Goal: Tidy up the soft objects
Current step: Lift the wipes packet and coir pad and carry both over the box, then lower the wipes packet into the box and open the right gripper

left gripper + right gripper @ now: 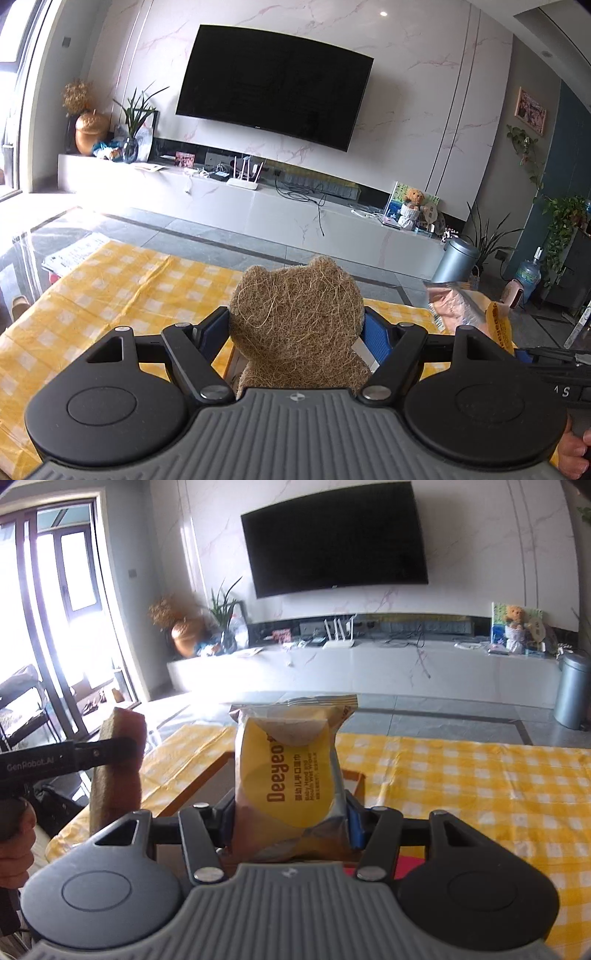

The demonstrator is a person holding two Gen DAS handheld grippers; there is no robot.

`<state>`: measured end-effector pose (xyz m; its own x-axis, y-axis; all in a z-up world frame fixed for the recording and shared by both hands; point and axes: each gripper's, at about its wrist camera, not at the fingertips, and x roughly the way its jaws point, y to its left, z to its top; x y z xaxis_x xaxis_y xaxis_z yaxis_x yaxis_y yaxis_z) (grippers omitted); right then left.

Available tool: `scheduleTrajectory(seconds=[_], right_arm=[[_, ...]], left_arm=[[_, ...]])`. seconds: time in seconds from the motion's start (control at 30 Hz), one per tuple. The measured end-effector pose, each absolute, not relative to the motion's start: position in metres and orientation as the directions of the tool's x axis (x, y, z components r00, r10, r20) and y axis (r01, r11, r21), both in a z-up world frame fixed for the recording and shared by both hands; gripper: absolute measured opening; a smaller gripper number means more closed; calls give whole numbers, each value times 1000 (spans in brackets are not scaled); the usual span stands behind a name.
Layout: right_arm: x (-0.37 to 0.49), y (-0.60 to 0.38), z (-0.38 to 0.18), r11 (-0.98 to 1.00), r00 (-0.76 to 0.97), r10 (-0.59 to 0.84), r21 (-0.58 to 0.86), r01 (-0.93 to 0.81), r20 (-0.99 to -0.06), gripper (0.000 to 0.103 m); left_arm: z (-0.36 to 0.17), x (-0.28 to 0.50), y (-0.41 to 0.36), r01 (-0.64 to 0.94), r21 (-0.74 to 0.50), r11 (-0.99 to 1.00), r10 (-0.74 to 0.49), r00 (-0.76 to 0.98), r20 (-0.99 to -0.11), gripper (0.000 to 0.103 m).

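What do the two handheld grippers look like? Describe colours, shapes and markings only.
Both are alike. The left gripper has a grey ribbed centre plate with a small round emblem, flanked by two black rounded housings with circular insets. Black linkage bars with silver rivets carry fingers with blue pads. The right gripper matches it. Seen side-on from the right wrist, the left one's black body bears white "GenRobot.AI" lettering.

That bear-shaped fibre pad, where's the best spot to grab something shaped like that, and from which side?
Grip the bear-shaped fibre pad across its flat faces, low on the head near the neck, coming from below, as the left gripper does now. It is a thin slab, seen edge-on from the right wrist view, so flat pads seat squarely there.
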<state>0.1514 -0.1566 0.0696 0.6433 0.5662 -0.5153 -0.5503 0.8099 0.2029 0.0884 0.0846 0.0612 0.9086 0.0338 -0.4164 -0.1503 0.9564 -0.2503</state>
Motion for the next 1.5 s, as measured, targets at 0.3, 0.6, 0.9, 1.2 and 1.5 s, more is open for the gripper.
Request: scheduleTrajectory(seconds=[0.3, 0.6, 0.9, 1.2, 1.5], right_arm=[[183, -86, 42, 735, 487, 555, 124, -666, -674, 55], [241, -7, 1, 667, 347, 411, 18, -745, -843, 55], [265, 45, -42, 600, 284, 296, -54, -798, -912, 56], [272, 43, -62, 701, 310, 309, -5, -713, -899, 67], [245, 13, -8, 694, 419, 421, -13, -720, -804, 80]], left_arm=[[54, 68, 115, -141, -299, 944, 12, 918, -396, 87], [48, 72, 150, -187, -379, 906, 14, 910, -415, 87], [43, 70, 166, -225, -414, 882, 27, 901, -434, 87], [46, 68, 160, -217, -403, 889, 16, 895, -447, 87], [48, 66, 159, -194, -411, 891, -8, 897, -442, 87]])
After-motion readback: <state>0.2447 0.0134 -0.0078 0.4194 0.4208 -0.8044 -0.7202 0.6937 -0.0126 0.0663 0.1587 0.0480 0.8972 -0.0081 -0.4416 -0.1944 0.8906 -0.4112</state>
